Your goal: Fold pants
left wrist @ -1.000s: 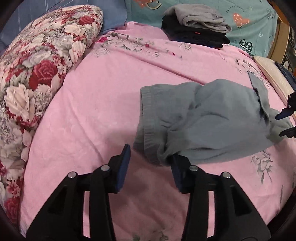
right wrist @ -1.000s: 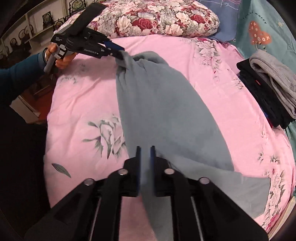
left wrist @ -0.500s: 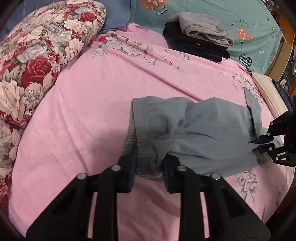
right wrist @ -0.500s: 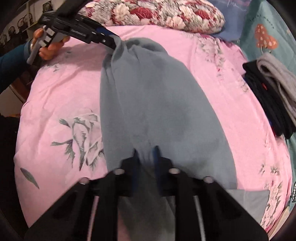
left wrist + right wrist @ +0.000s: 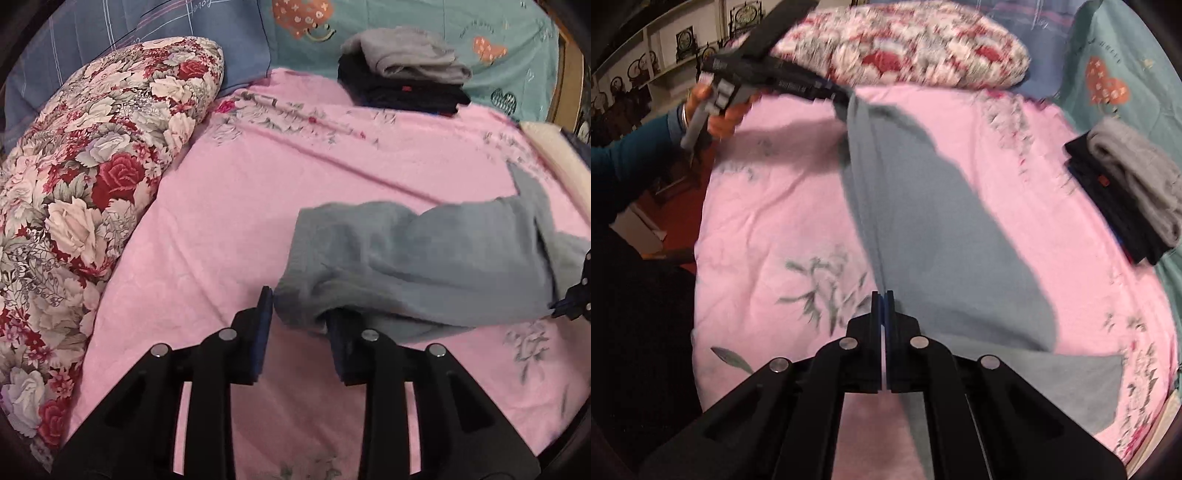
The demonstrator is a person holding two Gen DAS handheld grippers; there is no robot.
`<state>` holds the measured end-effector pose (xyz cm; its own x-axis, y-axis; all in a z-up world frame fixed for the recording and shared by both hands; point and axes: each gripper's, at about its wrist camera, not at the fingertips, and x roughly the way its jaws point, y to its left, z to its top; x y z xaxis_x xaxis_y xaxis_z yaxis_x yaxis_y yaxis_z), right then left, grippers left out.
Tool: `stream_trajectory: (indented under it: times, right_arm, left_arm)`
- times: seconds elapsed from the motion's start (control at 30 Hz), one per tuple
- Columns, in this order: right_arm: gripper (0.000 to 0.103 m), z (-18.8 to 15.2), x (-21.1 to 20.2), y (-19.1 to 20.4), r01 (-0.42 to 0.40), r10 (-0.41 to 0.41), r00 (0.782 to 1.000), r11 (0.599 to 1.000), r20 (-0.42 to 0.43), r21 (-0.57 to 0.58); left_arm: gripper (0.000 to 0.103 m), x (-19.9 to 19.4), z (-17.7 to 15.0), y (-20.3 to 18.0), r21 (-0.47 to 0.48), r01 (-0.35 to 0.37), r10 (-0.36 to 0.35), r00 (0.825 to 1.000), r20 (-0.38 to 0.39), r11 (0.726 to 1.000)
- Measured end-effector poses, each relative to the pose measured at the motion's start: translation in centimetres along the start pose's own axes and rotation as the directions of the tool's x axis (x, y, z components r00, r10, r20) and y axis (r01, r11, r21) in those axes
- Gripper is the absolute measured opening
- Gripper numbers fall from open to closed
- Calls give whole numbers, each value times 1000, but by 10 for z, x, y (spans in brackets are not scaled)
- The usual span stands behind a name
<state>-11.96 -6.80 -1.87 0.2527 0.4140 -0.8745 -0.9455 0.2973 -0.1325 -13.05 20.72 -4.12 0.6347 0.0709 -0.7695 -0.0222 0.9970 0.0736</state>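
Observation:
Grey-blue pants (image 5: 424,258) lie on a pink bedspread (image 5: 240,206), stretched between both grippers. In the left wrist view my left gripper (image 5: 299,325) holds the bunched waistband end between its blue pads. In the right wrist view my right gripper (image 5: 883,299) is shut on the pants' near edge (image 5: 945,229), lifted into a taut ridge running to the left gripper (image 5: 827,92) at the far end. The right gripper's tip (image 5: 576,295) shows at the right edge of the left wrist view.
A floral pillow (image 5: 92,177) lies on the left of the bed. A stack of folded dark and grey clothes (image 5: 402,77) sits at the far side, also in the right wrist view (image 5: 1130,188). Teal and blue bedding (image 5: 369,26) lies behind. The bed edge (image 5: 701,221) drops to the floor.
My left gripper closed on the waistband, then lifted and pulled it. My right gripper closed tight on the other end. The pants are now stretched taut between them.

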Motion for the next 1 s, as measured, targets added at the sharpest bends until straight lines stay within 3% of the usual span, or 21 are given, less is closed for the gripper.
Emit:
stream_trajectory:
  times: [0.13,0.27,0.37,0.5,0.57,0.63,0.7,0.73,0.77,0.83,0.93,1.0]
  right_arm:
    - [1,-11,33,6,-40,43,995,999,-88,36]
    - [10,-10,29,-6,-141,158,978,982,-139,125]
    - [19,-4,20,-18,-159,175,981,973,-86,165]
    - [39,15,12,-43,-161,149,987,950,65,269]
    - [39,17,19,-52,-154,136,987,938,79,310]
    - [39,11,33,-61,-113,109,994,928,31,354]
    - [39,-3,44,-70,-57,84,995,915,-51,398]
    - [39,-10,45,-73,-53,91,994,905,-68,423]
    - [40,-16,41,-75,-64,97,994,900,-54,430]
    - [43,-25,35,-71,-14,63,993,904,-99,428]
    - [44,-36,20,-69,-5,50,994,909,-97,418]
    - [44,-43,-1,-90,-1,40,997,869,-68,495]
  left_arm:
    - [55,-3,-16,10,20,-12,13,999,-43,1000]
    - [68,-23,-3,35,-55,66,-67,998,0,996]
    - [70,-28,21,41,-88,118,-117,993,15,989]
    - [73,-23,50,27,-81,161,-158,986,50,984]
    - [74,-7,57,9,-55,197,-196,980,20,979]
    - [74,13,59,-9,-12,149,-149,989,-15,989]
    - [71,46,60,-18,12,36,-34,994,-102,999]
    - [68,63,58,-18,32,-50,55,987,-151,998]
    - [73,75,55,-13,27,-85,88,980,-179,996]
    - [74,75,53,1,-41,-31,24,985,-173,999]
    - [74,62,52,12,-51,-36,28,990,-138,998]
    - [75,47,53,20,-68,-45,38,994,-100,997]
